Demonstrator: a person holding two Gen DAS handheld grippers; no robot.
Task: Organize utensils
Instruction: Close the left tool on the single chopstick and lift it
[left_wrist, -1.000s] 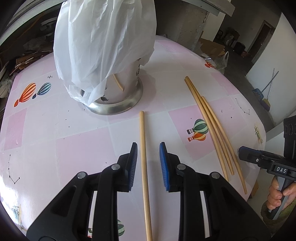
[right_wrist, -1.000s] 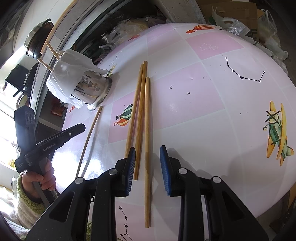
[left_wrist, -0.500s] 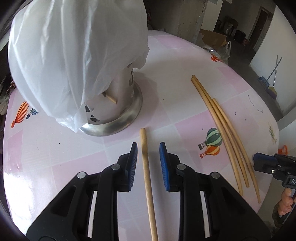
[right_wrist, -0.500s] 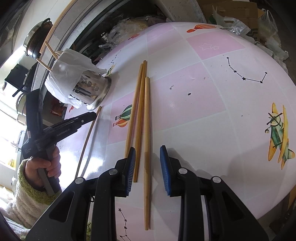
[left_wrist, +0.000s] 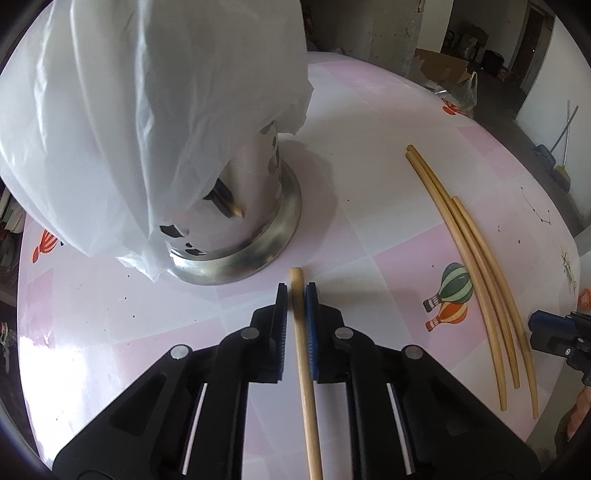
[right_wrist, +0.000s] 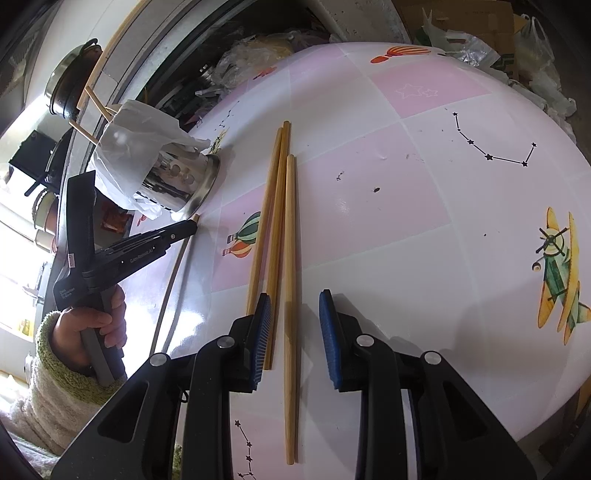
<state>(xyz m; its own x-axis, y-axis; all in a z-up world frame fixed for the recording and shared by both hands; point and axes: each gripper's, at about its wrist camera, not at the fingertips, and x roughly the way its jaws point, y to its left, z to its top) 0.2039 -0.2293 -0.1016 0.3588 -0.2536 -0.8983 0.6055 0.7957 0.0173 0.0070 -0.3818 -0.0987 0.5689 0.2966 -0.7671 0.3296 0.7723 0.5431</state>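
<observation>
Where the left wrist camera looks down, the left gripper (left_wrist: 295, 295) has its blue pads pinched onto the tip of a single wooden chopstick (left_wrist: 304, 354), which lies flat on the pink-checked tablecloth (left_wrist: 369, 206) just short of the steel utensil holder (left_wrist: 251, 236) draped in a white plastic bag (left_wrist: 147, 92). Three more chopsticks (left_wrist: 476, 266) lie together well to the right. A stick this thin is probably light, stiff and smooth, so a hold near the end may let it pivot; nearer the middle would likely steady it.

From the right wrist camera, the right gripper (right_wrist: 295, 328) hovers with its jaws apart, straddling the longest stick of the three chopsticks without pressing it. The person's left hand (right_wrist: 88, 328), in a fleecy sleeve (right_wrist: 48, 398), works the other tool beside the holder.
</observation>
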